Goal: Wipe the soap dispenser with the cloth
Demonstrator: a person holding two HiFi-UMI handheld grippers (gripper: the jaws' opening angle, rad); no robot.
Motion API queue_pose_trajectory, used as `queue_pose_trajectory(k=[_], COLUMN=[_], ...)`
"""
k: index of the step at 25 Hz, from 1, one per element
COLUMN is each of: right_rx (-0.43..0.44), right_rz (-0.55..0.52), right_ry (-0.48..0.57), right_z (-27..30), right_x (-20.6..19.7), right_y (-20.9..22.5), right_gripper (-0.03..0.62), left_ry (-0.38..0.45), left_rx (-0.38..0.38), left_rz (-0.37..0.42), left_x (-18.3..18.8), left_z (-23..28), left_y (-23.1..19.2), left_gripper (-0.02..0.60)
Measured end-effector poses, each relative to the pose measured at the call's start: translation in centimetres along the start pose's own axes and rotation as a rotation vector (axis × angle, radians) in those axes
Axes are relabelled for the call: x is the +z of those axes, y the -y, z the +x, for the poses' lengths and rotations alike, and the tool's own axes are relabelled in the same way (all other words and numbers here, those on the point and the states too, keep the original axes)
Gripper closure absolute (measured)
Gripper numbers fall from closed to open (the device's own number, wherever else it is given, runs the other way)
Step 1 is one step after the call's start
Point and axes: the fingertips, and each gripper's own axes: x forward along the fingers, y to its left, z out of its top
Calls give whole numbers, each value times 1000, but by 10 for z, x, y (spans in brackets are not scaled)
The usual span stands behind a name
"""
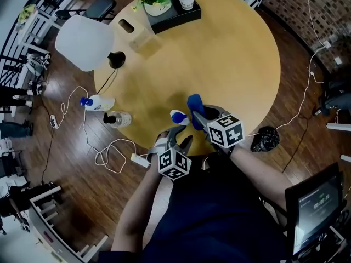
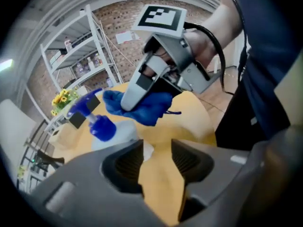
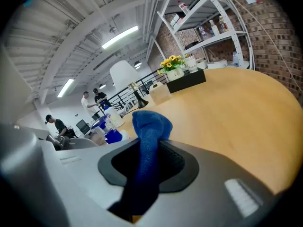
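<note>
Two tools over one round table [image 1: 230, 64]. Right tool [image 1: 200, 117] shut tight on the single blue cloth [image 1: 195, 104], just beside the one soap dispenser [image 1: 179, 116] near the front edge. Left tool [image 1: 177, 140] partly open, gripping nothing, right behind that dispenser.

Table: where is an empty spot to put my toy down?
The big bare patch of the table lies in the middle and right, between the black tray and the blue cloth. It is crowded on the left by the lamp and bottles, and near the soap dispenser.
</note>
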Motion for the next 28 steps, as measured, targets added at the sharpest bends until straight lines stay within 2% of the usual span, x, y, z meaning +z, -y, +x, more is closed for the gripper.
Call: queue_pose_trajectory(k=[4, 6, 7, 10, 11, 13, 15, 16, 18, 20, 24, 28], right_rx=[-11, 2, 9, 1, -16, -54, -84, -99, -138, -174, -226, -226], right_rz=[26, 39, 46, 91, 122, 202, 278, 308, 345, 355, 341, 296], right_ry=[31, 42, 47, 62, 73, 102, 138, 157, 196, 230, 270, 282], right_z=[-14, -21, -24, -29, -31, -35, -37, -39, -41, -42, -44, -44], right_x=[3, -1, -3, -8, -9, -9, -8, -7, -5, -2, 5, 15], right_y=[1, -6, -9, -11, -10, -8, -8, -8, -8, -6, -3, -7], right_gripper=[490, 489, 488, 488, 488, 488, 487, 487, 487, 487, 487, 487], left_ry=[20, 43, 50, 8, -18, -48, -46, -40, -30, -23, -28, -27], left_rx=[81, 99, 79, -85, -141, -226, -284, -301, -305, -277, -180, -68], left_rz=[-54, -42, -11, 156, 221, 321, 367, 382, 397, 358, 208, 51], left_x=[-12, -15, -14, -15, -15, -12, -4, 0, 4, 5, 8, 9], left_z=[-33, -44, -44, -21, -12, 1, 6, 6, 5, 5, 6, 5], left_y=[-46, -70, -77, -76, -72, -68, -65, -63, -61, -61, -61, -59], left_gripper=[400, 400, 395, 251, 223, 219, 235, 284, 328, 330, 336, 337])
